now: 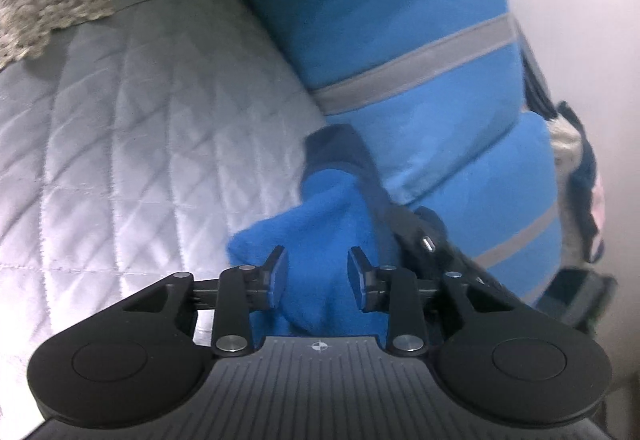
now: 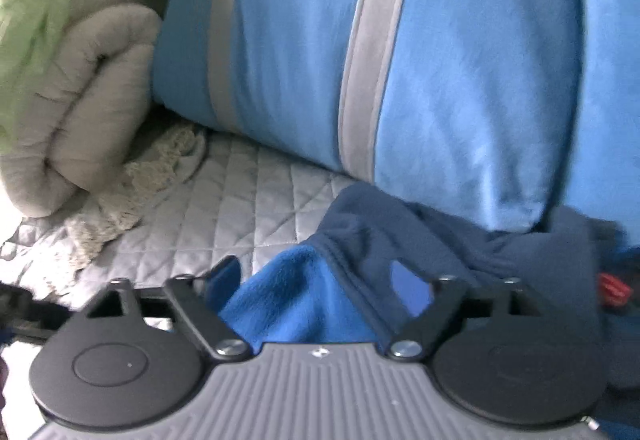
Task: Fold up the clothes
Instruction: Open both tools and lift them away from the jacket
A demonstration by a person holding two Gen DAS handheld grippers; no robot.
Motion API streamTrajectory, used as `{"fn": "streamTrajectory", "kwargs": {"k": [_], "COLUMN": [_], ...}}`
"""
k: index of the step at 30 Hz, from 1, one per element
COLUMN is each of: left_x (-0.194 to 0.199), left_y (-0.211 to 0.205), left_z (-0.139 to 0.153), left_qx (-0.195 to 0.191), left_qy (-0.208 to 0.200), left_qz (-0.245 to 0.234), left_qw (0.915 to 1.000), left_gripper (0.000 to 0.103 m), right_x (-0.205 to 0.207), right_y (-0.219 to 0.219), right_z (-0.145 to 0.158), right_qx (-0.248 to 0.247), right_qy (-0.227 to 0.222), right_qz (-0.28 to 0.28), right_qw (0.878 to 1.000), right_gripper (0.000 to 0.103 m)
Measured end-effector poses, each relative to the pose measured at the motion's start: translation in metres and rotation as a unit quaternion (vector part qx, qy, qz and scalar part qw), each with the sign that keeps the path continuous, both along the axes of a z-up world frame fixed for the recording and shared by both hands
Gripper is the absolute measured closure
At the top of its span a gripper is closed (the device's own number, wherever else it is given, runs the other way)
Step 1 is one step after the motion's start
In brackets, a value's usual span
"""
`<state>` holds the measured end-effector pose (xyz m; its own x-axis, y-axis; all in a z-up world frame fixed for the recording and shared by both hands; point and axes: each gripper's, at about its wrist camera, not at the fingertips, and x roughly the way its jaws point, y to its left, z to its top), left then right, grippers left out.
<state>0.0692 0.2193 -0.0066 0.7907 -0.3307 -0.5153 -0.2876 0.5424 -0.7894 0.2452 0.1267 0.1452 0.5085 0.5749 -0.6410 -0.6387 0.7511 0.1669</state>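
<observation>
One fleece garment, bright blue with grey stripes and navy trim, lies bunched on the quilted cover. Left gripper: jaws apart, blue fold between them, pads clear. Right gripper: jaws spread wide, fleece slack between.

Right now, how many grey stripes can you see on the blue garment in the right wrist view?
2: one stripe runs down the middle of the blue garment; the other stripe is near its left end. More may be hidden beyond the frame.
</observation>
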Motion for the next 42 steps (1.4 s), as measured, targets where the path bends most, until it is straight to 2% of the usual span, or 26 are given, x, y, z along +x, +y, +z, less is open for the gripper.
{"fn": "streamTrajectory", "kwargs": {"k": [1, 4, 7, 9, 11, 13, 15, 20, 24, 26, 29, 32, 35, 38, 40, 42], "left_x": [0.0, -0.002, -0.006, -0.013, -0.027, -0.043, -0.058, -0.094, -0.114, -0.123, -0.125, -0.12, -0.106, -0.086, -0.071, -0.056], "left_y": [-0.002, -0.012, -0.026, -0.035, -0.047, -0.062, -0.079, -0.134, -0.17, -0.186, -0.209, -0.232, -0.255, -0.277, -0.289, -0.297], "left_z": [0.002, 0.011, 0.026, 0.039, 0.055, 0.073, 0.092, 0.149, 0.195, 0.219, 0.241, 0.25, 0.243, 0.225, 0.209, 0.19], "left_qx": [0.0, 0.012, 0.041, 0.066, 0.098, 0.134, 0.166, 0.252, 0.274, 0.285, 0.297, 0.295, 0.297, 0.321, 0.337, 0.337], "left_qy": [-0.006, -0.017, -0.035, -0.052, -0.074, -0.091, -0.102, -0.136, -0.163, -0.185, -0.212, -0.231, -0.239, -0.22, -0.209, -0.2], "left_qz": [-0.003, -0.016, -0.047, -0.071, -0.09, -0.106, -0.125, -0.177, -0.207, -0.222, -0.233, -0.237, -0.233, -0.226, -0.229, -0.234], "left_qw": [1.0, 0.9997, 0.9974, 0.9939, 0.9882, 0.9812, 0.9728, 0.9416, 0.9249, 0.9138, 0.9015, 0.8964, 0.8948, 0.893, 0.889, 0.8896], "left_gripper": [0.065, 0.061, 0.06, 0.055, 0.036, 0.027, 0.027, 0.026, 0.025, 0.024, 0.021, 0.02, 0.019, 0.017, 0.017, 0.017], "right_x": [-0.007, -0.033, -0.07, -0.094, -0.118, -0.141, -0.161, -0.202, -0.228, -0.241, -0.252, -0.254, -0.254, -0.254, -0.253, -0.251], "right_y": [-0.01, -0.043, -0.093, -0.133, -0.175, -0.219, -0.259, -0.34, -0.386, -0.407, -0.433, -0.46, -0.487, -0.515, -0.534, -0.562], "right_z": [0.007, 0.028, 0.055, 0.072, 0.089, 0.107, 0.124, 0.157, 0.176, 0.189, 0.206, 0.208, 0.196, 0.174, 0.155, 0.135], "right_qx": [0.004, 0.02, 0.046, 0.064, 0.08, 0.083, 0.075, 0.049, 0.062, 0.075, 0.086, 0.075, 0.065, 0.048, 0.033, 0.041], "right_qy": [0.004, 0.014, 0.023, 0.028, 0.031, 0.027, 0.015, -0.013, -0.023, -0.034, -0.055, -0.061, -0.058, -0.056, -0.052, -0.042], "right_qz": [0.0, -0.002, -0.012, -0.023, -0.036, -0.051, -0.072, -0.14, -0.166, -0.18, -0.201, -0.232, -0.266, -0.302, -0.325, -0.354], "right_qw": [1.0, 1.0, 0.999, 0.997, 0.996, 0.995, 0.995, 0.989, 0.984, 0.98, 0.974, 0.968, 0.96, 0.951, 0.944, 0.934], "right_gripper": [0.005, 0.003, 0.0, 0.0, 0.0, 0.0, 0.0, 0.0, 0.0, 0.0, 0.0, 0.0, 0.0, 0.0, 0.0, 0.0]}}
